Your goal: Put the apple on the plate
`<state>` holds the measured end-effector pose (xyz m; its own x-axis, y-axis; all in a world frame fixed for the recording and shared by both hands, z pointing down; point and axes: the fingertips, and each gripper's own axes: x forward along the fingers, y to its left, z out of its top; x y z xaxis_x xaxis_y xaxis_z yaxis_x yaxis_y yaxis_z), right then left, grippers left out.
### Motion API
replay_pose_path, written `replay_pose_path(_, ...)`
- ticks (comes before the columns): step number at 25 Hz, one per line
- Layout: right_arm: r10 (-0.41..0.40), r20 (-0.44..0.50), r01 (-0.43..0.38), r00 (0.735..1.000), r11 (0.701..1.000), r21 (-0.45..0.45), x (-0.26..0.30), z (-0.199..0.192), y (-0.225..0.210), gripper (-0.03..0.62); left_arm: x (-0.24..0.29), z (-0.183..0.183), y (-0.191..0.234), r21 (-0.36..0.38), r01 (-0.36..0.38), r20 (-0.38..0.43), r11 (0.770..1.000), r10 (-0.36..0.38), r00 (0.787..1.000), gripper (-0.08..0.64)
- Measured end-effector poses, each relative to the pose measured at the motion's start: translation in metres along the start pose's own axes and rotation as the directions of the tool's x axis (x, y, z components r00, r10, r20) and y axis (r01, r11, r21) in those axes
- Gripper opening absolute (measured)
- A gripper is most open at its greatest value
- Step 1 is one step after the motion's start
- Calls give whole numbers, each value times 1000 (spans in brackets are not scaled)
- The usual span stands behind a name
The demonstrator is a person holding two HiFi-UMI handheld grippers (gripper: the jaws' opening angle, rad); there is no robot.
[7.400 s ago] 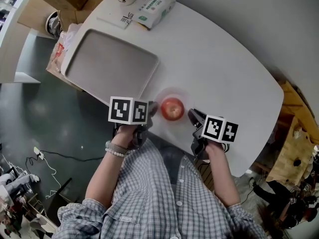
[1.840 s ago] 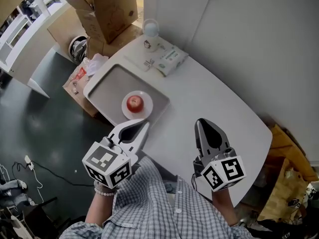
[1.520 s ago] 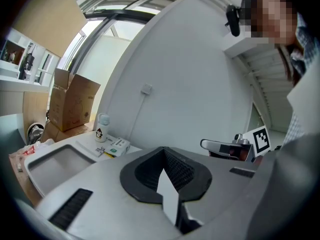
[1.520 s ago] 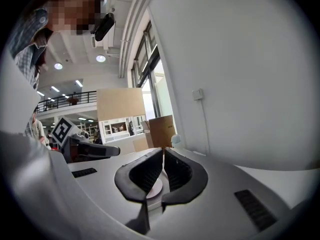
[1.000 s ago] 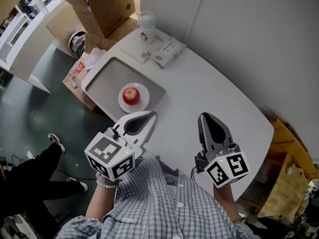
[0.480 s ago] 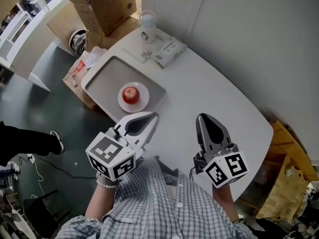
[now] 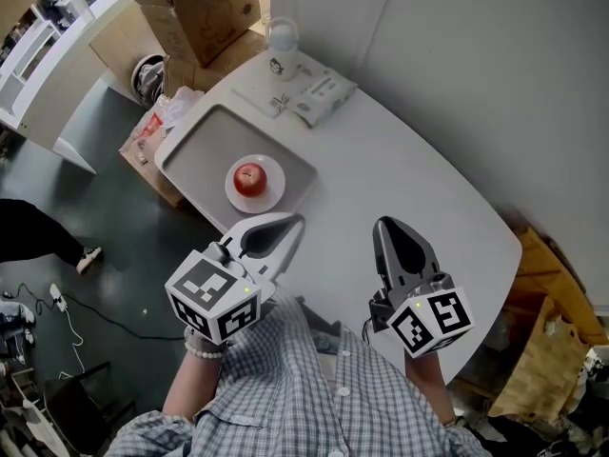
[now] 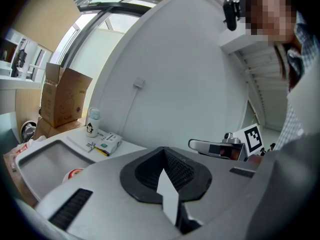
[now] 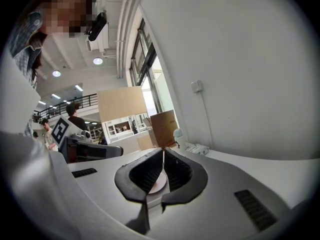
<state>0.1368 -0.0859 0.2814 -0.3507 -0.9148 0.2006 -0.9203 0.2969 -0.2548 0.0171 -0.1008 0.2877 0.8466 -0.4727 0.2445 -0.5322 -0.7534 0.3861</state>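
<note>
The red apple (image 7: 250, 176) sits on a small white plate (image 7: 272, 198), which rests on the grey tray (image 7: 198, 146) at the table's left end. My left gripper (image 7: 291, 223) hovers above the table's near edge, just right of the plate, jaws shut and empty. My right gripper (image 7: 384, 227) is held further right at about the same height, also shut on nothing. In the left gripper view, a sliver of the apple (image 8: 75, 172) shows in the tray (image 8: 35, 160) behind the shut left gripper (image 8: 162, 153), with the right gripper (image 8: 220, 147) off to the right.
A white bottle (image 7: 281, 38), a green-and-white pack (image 7: 324, 96) and papers lie at the far end of the white table (image 7: 419, 169). Cardboard boxes (image 7: 195, 8) stand on the floor beyond. A person's leg (image 7: 38, 231) shows on the floor at left.
Since 7.4 s ago the apple and plate went from the table's near edge onto the tray. Over the last second both grippers barely moved; the passer-by's legs shifted.
</note>
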Motion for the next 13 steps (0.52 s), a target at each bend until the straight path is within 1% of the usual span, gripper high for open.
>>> replay_pose_path(13,7,-26,-7,1000,1000,-5,2,-5,3,26,0,-3,1,-9,-1,-6,1000,1,1000,8)
